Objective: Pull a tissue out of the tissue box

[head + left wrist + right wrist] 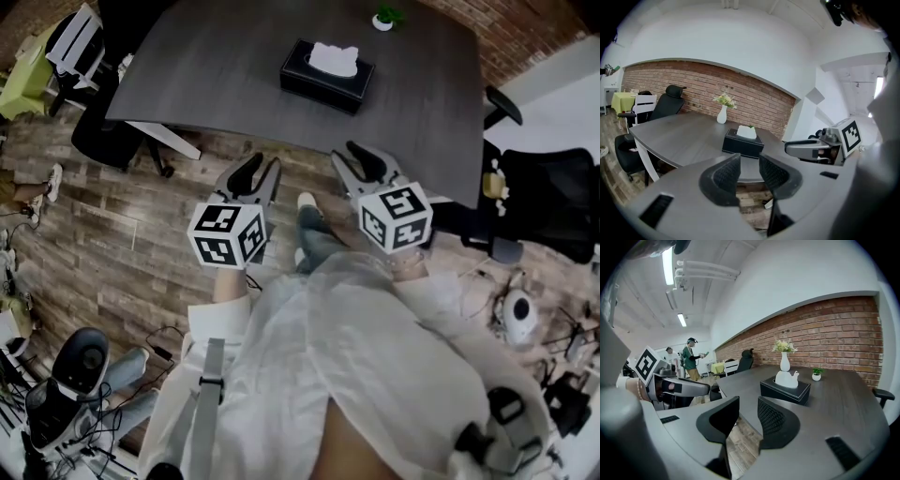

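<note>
Across upper half of head view: dark grey desk [206,75], biggest item, near edge facing operator. On it, approx. centre, tissue box [326,79], at 12 o'clock from both tools and well apart from them. Black, low, rectangular, rigid-looking; slot in lid faces up. Judged: fairly light, so may lift or slide w/ the pull if paper binds in slot; desk top looks smooth, little friction to count on.

Next, left tool [264,167] & right tool [343,150], side by side over wood floor [131,234], short of desk edge, both aimed at 12. Left gripper view: jaws apart, nothing btwn them, only floor & desk edge seen thru gap. Right gripper view: same, jaws apart, empty. Neither touches box or desk.

White vase [784,363] w/ flowers stands past box, at 12 o'clock of it in right gripper view; not in the way.

Then tissue [334,58]: white tuft standing proud of slot, crumpled peaks, topmost thing on box. Judged: v. light, soft, no stiffness, tears if pinched at a thin corner or jerked. Best hold = thick mid part of tuft, above lid, pads on both faces of the fold; pull straight up, slow. Other tool could press lid at 3 or 9 o'clock of slot to keep box down.

Smallest: potted plant [816,375], 2 o'clock of box, same view.
</note>
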{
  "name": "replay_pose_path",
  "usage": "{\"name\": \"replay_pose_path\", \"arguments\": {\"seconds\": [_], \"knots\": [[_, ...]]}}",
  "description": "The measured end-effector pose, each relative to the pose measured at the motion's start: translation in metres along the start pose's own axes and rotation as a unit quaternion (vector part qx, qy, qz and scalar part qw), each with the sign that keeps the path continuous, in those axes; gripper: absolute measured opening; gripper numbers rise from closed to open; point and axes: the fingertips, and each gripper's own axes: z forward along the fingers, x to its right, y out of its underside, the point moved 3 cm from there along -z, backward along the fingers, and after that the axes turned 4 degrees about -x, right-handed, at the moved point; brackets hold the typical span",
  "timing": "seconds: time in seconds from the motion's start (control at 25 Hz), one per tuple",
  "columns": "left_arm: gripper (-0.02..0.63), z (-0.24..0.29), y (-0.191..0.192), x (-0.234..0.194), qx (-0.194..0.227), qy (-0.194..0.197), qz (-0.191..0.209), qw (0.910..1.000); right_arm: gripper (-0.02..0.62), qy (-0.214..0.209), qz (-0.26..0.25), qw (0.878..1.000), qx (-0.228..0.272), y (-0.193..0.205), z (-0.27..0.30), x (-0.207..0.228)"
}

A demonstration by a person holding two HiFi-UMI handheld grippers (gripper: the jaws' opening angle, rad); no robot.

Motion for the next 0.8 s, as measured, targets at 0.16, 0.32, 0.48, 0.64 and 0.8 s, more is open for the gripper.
{"name": "replay_pose_path", "arguments": {"seconds": [0.16, 0.32, 0.48, 0.64, 0.8], "knots": [[0.107, 0.028, -0.021, -0.014, -0.004, -0.003, 0.008, 1.0, 0.103, -0.011, 0.003, 1.0, 0.005, -0.016, 0.03, 0.018], [0.107, 0.053, -0.048, -0.032, -0.007, -0.008, 0.016, 0.9998, 0.103, -0.02, 0.008, 1.0, 0.009, -0.034, 0.061, 0.038], [0.107, 0.084, -0.086, -0.049, -0.003, -0.014, 0.03, 0.9995, 0.103, -0.025, 0.01, 0.999, 0.019, -0.059, 0.087, 0.067], [0.107, 0.117, -0.113, -0.055, -0.004, -0.009, 0.04, 0.9992, 0.103, -0.023, 0.011, 0.999, 0.025, -0.077, 0.106, 0.098], [0.107, 0.145, -0.128, -0.053, -0.012, 0.002, 0.051, 0.9986, 0.103, -0.017, 0.013, 1.0, 0.021, -0.083, 0.117, 0.125]]}}
